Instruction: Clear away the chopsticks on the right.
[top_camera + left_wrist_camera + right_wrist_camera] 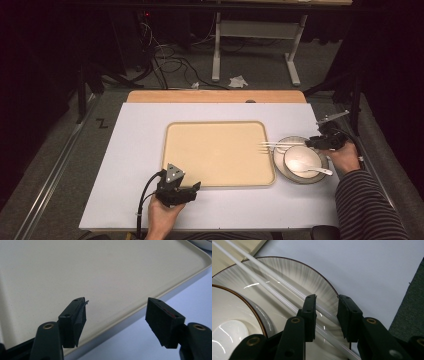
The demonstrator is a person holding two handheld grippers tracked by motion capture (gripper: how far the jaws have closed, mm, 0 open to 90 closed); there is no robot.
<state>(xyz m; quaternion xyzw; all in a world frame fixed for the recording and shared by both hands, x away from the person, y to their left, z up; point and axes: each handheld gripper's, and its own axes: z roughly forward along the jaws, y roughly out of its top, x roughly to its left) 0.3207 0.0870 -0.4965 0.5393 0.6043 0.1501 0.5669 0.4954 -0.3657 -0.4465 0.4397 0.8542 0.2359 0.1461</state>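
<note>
In the high view, the left tongs (194, 187) sat nearest the camera, held in the person's left hand (162, 212) close to the front edge of the white tabletop (135, 150), their tips at the front edge of the flat beige plastic tray (217, 152), left of its middle. The right tongs (309, 143) reached in from the right edge of the tabletop, over the round ribbed ceramic plate (281, 165) that stood just off the tray's right edge. A pair of long white plastic chopsticks (280, 145) lay across the plate's far rim, tips out over the tray's right edge. A white ceramic bowl (301, 159) with a white spoon (320, 171) sat on the plate.

In the left gripper view, the left tongs (116, 315) stood wide apart with nothing between them, above the tray's (112, 270) rim.

In the right gripper view, the right tongs (326, 315) straddled one of the chopsticks (262, 277), jaws narrowly apart, over the plate (294, 272); whether they pressed it I cannot tell. The bowl (234, 322) stood at lower left.
</note>
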